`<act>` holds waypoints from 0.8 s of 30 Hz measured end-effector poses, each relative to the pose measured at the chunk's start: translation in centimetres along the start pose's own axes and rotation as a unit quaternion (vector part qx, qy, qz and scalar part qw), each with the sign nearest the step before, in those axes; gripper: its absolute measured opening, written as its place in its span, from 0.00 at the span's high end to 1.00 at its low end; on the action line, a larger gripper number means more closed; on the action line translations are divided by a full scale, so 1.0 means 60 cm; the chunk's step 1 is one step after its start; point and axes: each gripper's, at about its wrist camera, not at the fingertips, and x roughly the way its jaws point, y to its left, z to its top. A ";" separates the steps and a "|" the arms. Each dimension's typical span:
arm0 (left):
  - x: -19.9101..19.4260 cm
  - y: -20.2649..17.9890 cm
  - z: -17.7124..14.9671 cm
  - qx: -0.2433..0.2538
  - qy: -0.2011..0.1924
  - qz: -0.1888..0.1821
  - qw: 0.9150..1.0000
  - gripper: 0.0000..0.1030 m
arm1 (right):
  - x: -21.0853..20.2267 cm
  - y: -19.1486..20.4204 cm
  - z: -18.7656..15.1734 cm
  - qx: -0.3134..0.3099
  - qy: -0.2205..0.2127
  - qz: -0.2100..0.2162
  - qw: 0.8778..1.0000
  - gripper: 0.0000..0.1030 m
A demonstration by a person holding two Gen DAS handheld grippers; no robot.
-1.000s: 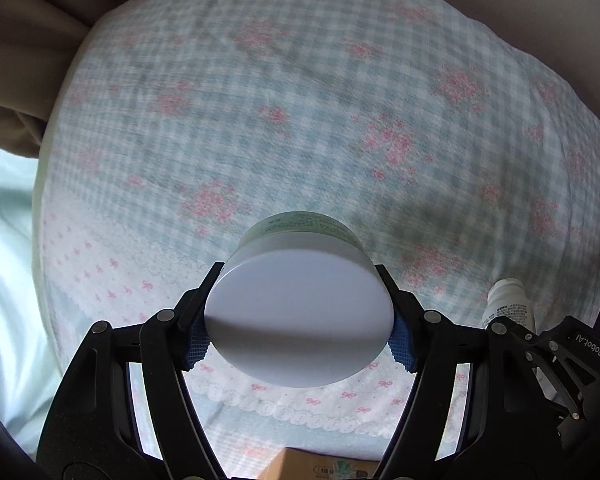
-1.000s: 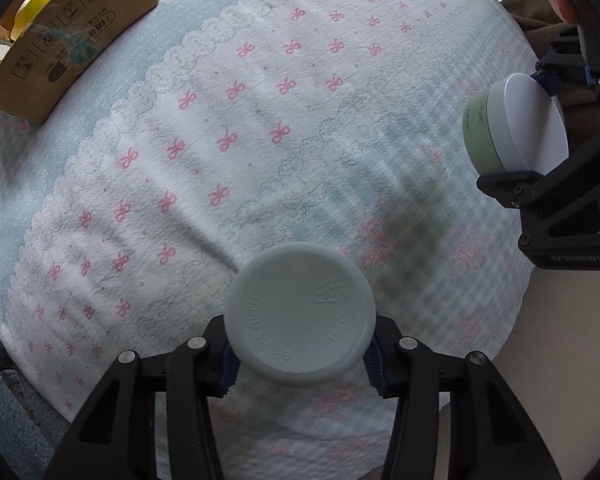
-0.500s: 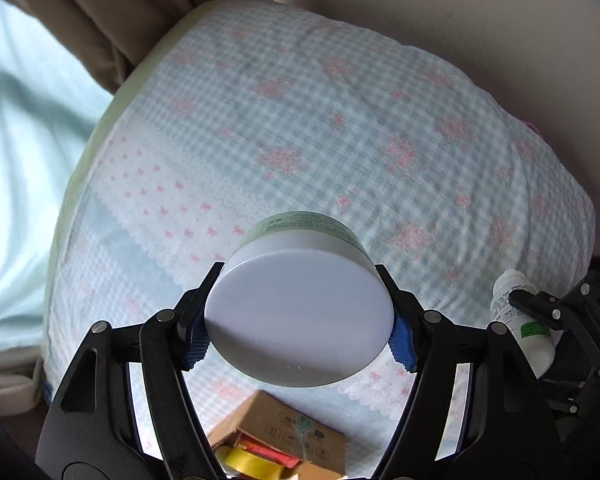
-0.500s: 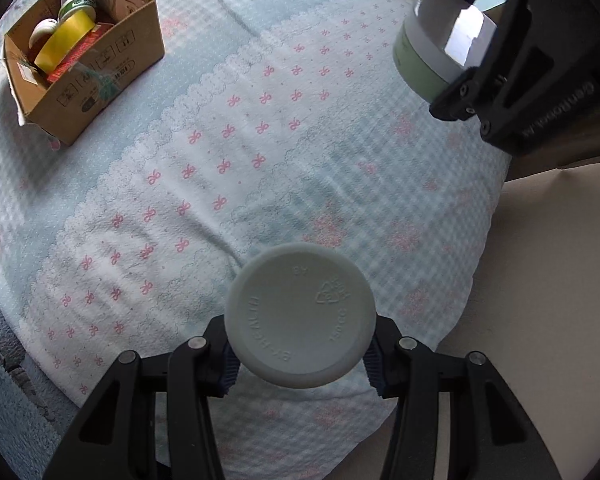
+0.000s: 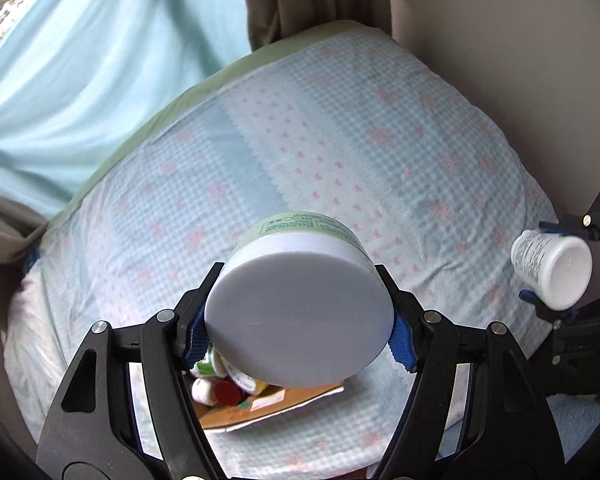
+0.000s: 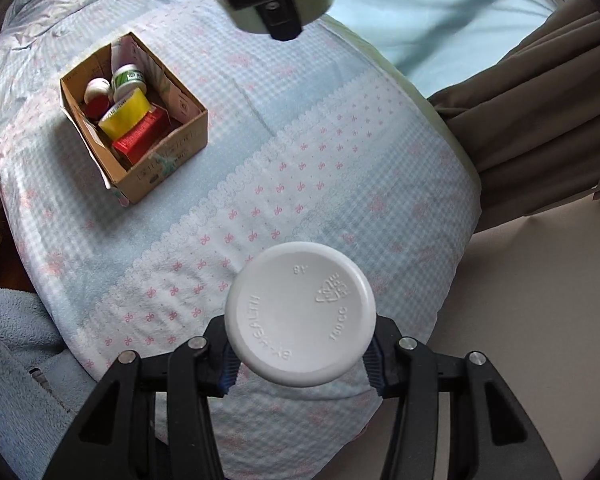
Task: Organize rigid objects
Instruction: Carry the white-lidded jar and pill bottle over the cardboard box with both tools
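Observation:
My left gripper (image 5: 300,336) is shut on a pale green jar with a white lid (image 5: 300,316), held in the air above the bed. My right gripper (image 6: 300,354) is shut on a white bottle (image 6: 300,316), its round base facing the camera; the bottle also shows in the left wrist view (image 5: 552,266). An open cardboard box (image 6: 168,148) sits on the bedspread at the far left, holding a yellow tape roll (image 6: 126,114), a red box (image 6: 142,140) and small bottles. In the left wrist view the box (image 5: 260,410) lies just below the jar.
The bed has a blue checked spread with pink bows (image 6: 300,168). Brown curtains (image 6: 540,92) hang at the right, a light blue curtain (image 5: 80,60) behind. A grey fleece blanket (image 6: 16,360) lies at the lower left.
Both grippers have risen and swung with their loads. The left gripper now hangs over the cardboard box. The box has come further into the right wrist view.

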 end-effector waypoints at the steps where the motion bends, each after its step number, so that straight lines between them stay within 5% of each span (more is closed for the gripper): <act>1: -0.007 0.016 -0.017 -0.011 0.000 0.000 1.000 0.34 | -0.011 0.003 0.011 0.001 -0.006 0.001 1.000 0.55; 12: -0.036 0.208 -0.203 -0.065 -0.007 0.004 0.998 0.34 | -0.083 0.109 0.156 0.017 -0.037 0.024 0.999 0.55; 24: 0.037 0.389 -0.372 -0.035 0.022 -0.008 0.999 0.34 | -0.035 0.244 0.307 0.168 -0.004 0.116 0.979 0.55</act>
